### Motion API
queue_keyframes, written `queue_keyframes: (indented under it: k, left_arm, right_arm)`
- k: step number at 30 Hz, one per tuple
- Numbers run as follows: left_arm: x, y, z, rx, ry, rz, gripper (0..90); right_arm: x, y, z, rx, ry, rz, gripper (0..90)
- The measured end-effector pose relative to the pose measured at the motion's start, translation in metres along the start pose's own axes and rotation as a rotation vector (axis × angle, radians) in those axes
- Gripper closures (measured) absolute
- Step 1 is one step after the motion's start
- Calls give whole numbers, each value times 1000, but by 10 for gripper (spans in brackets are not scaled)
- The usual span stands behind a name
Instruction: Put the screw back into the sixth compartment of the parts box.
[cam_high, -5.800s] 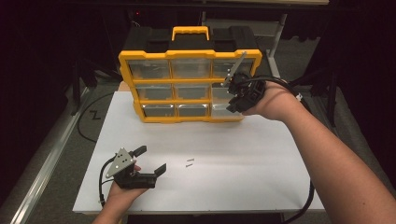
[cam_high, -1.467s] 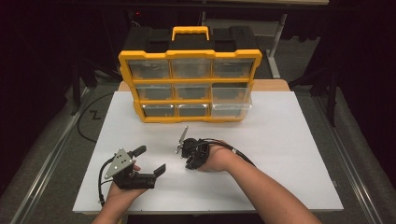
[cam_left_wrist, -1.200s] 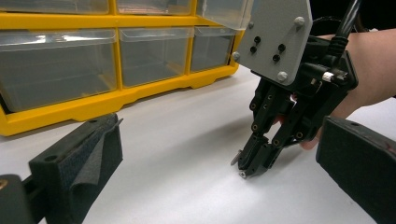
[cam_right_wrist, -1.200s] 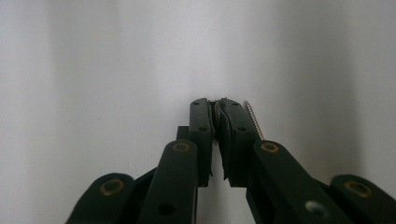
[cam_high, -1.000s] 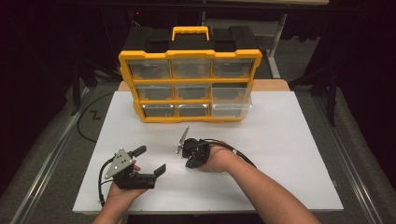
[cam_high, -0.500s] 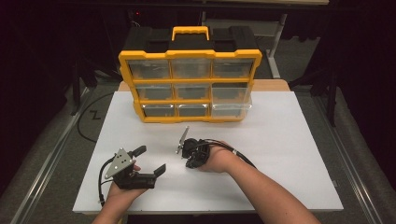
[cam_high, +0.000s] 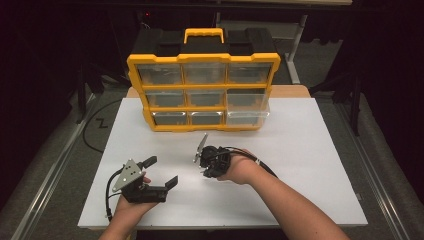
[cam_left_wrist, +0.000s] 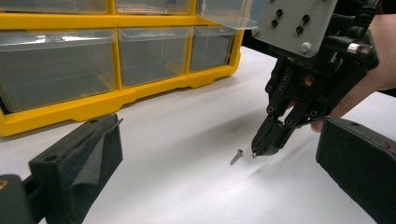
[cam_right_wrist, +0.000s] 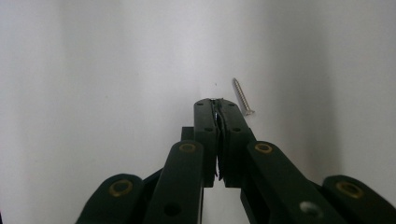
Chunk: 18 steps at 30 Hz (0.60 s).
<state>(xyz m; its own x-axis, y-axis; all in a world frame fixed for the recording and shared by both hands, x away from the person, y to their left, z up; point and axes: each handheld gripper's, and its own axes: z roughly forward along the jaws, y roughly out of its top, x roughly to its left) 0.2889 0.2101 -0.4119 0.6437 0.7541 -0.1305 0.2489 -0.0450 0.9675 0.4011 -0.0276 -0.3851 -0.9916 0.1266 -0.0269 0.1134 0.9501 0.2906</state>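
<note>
Fingers of the right gripper are pressed together, possibly on something thin; the screw beside them risks rolling away across the tabletop. Left gripper fingers stand apart.

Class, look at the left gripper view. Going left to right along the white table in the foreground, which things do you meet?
The left gripper's own left jaw pad → screw → right gripper, its jaws closed, tips down → the left gripper's other jaw pad.

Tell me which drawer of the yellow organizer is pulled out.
The bottom-right drawer of the organizer: its clear front juts past the yellow frame, while the other drawers sit flush.
</note>
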Motion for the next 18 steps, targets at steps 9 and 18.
queue_keyframes:
  k: [9,18]
  left_arm:
    - [0,0,1,-2,-1,-1,11]
    - [-1,0,1,2,0,2,11]
  right_arm:
    - [0,-15,-8,8,-19,8,896]
    - [-1,-32,-18,4,-39,7,896]
